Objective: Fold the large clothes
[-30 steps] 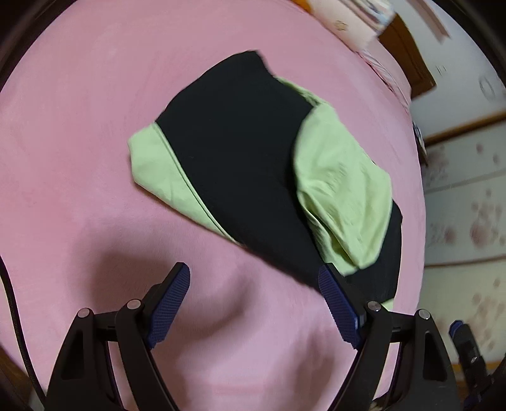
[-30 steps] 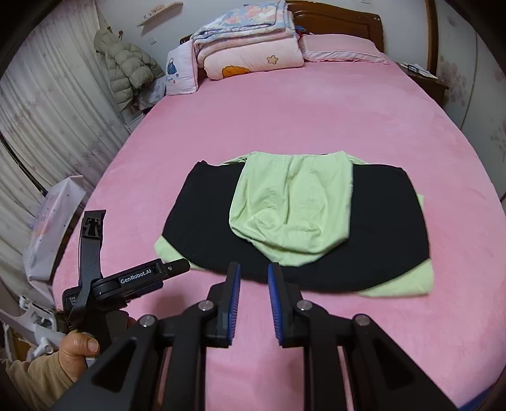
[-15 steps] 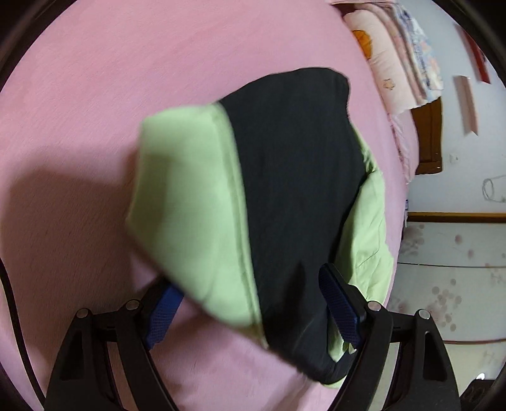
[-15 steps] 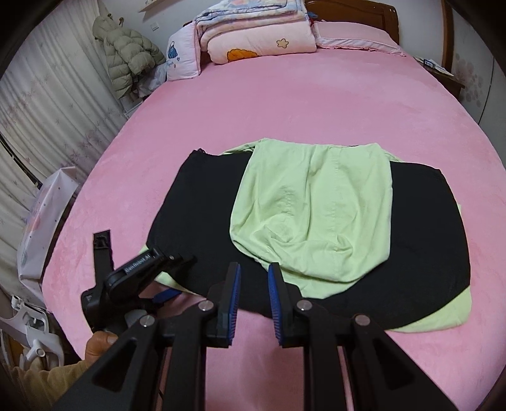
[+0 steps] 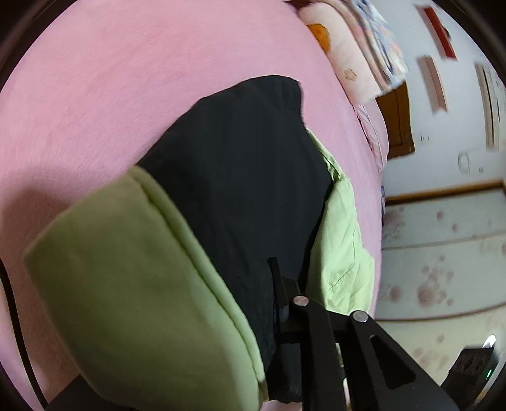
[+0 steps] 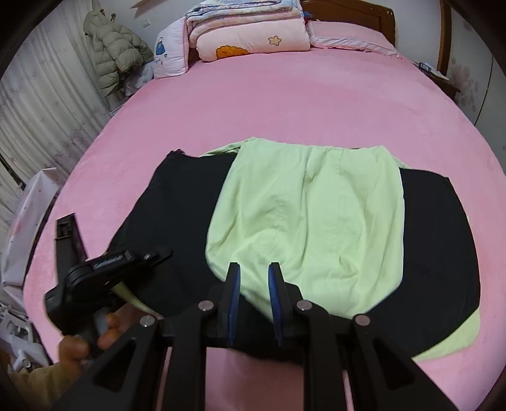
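A black and light-green garment [image 6: 316, 215] lies folded flat on the pink bed [image 6: 284, 101], a green panel on top of the black. My left gripper [image 6: 158, 253] is at its near-left corner, held by a person's hand [image 6: 76, 344]. In the left wrist view the green hem [image 5: 126, 268] and black cloth [image 5: 237, 174] fill the frame. The left gripper [image 5: 267, 284] has its jaws closing with this corner between them; one finger is hidden under the cloth. My right gripper [image 6: 254, 268] hovers over the near edge, with a narrow gap and nothing between its pads.
Folded quilts and pillows [image 6: 249, 34] are stacked at the head of the bed against a wooden headboard [image 6: 354, 12]. A puffy coat [image 6: 114, 57] hangs by the curtains [image 6: 34, 104] on the left. Bare pink bedding surrounds the garment.
The left gripper came down onto the garment's near-left corner and its jaws went from wide apart to closed on the cloth. The right gripper sank closer to the near edge, its gap unchanged.
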The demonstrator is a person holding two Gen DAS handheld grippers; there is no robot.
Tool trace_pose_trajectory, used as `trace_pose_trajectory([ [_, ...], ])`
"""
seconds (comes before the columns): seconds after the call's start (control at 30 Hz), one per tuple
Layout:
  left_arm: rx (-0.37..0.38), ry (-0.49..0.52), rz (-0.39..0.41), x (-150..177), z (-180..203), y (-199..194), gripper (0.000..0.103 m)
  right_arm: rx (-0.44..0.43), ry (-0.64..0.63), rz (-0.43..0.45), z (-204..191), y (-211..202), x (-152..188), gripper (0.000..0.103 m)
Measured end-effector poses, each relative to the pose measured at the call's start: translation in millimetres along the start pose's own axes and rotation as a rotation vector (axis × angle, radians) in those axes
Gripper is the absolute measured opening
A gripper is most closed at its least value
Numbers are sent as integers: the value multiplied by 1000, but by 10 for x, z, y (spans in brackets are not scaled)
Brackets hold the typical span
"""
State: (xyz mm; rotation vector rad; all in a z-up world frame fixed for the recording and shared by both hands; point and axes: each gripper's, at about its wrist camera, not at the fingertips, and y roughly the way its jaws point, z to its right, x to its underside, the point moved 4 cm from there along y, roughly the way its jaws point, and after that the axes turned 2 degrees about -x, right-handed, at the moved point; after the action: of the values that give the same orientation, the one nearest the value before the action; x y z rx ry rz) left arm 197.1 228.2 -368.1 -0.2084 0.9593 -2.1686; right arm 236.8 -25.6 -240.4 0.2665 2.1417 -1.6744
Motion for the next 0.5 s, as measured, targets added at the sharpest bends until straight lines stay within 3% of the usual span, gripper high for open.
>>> trace_pose_trajectory([
  [0.17,-51,232,37,15,400,-146,8,70,-11,37,134,264,-67,17],
  [0.27,-65,379,72,66,713,-245,8,84,-6,-2,236,544,20,9],
  [0.37,-57,497,71,163,989,-272,7,53,30,-85,379,922,255,3],
  [0.5,-51,676,124,397,1454,-286,7,10,95,-9,477,949,375,3],
])
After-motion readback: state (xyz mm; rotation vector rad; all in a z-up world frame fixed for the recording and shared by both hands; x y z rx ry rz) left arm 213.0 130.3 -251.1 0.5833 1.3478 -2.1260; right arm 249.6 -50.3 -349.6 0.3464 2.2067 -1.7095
